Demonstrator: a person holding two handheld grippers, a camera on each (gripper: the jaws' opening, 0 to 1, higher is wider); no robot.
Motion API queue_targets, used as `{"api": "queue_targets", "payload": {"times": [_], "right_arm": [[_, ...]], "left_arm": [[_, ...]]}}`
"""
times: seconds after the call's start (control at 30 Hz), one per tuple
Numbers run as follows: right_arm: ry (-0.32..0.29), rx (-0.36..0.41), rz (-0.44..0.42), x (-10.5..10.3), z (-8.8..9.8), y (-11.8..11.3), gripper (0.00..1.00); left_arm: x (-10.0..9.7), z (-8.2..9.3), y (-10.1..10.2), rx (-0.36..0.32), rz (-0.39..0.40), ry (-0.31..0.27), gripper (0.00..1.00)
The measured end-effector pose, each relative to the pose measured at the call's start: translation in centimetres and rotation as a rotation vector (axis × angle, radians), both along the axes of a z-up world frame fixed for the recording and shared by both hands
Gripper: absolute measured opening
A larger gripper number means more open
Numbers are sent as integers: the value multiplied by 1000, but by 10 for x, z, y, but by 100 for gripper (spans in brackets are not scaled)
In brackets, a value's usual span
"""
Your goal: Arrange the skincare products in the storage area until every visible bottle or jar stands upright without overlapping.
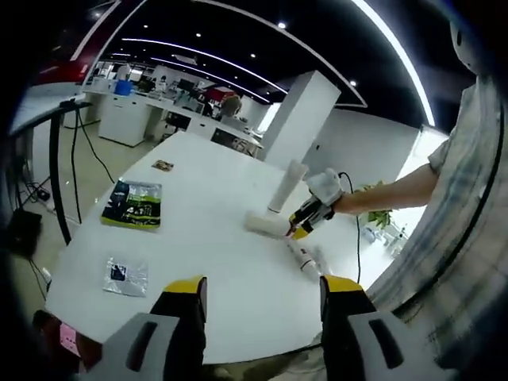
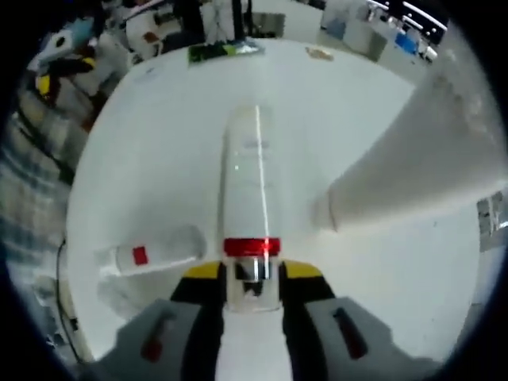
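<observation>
White bottle (image 2: 252,214), red-banded, lies clamped in right tongs (image 2: 252,274).

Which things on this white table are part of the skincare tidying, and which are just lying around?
Job: upright tube; lying tube clamped by the right hand-held gripper; small lying bottle.
Lying about: green booklet; foil packet; small card.

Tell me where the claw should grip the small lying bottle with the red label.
Grip the small bottle across its round middle, from above: it lies flat on the table, long sides free. The open left claw is free.
</observation>
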State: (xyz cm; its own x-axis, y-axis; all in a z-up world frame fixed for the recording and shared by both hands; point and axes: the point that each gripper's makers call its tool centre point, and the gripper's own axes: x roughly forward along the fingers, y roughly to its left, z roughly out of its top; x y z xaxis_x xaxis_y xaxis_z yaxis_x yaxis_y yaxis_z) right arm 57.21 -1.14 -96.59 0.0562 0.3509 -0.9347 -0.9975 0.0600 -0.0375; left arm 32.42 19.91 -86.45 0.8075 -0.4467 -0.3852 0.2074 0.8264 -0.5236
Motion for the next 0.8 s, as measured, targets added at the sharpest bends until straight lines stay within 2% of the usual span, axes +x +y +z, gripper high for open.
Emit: {"api": "queue_targets", "payload": {"times": [0.17,0.3,0.4,0.47,0.53,0.6,0.67,0.73,0.8], "right_arm": [[-29,-16,17,-1,15,1,25],[-84,-26,54,-3,29,6,25],[-108,-36,76,-6,36,8,25],[-111,-41,81,-8,39,9,25],[-122,-48,91,-10,42,9,24],[-133,-58,101,-12,45,10,24],[-143,-70,113,-14,48,11,24],[-154,-80,128,-17,51,13,24],[-165,-92,140,-21,54,15,24]], "left_arm": [[10,-2,-9,12,-53,0,56],[22,-1,-17,49,-112,-8,55],[38,0,-24,109,-166,-46,56],[48,-1,-30,152,-211,-51,56],[63,-4,-34,231,-270,-52,55],[81,-2,-40,308,-331,-87,55],[100,-2,-43,382,-375,-93,54],[120,-1,-49,417,-403,-117,54],[136,-6,-56,453,-434,-95,54]]}}
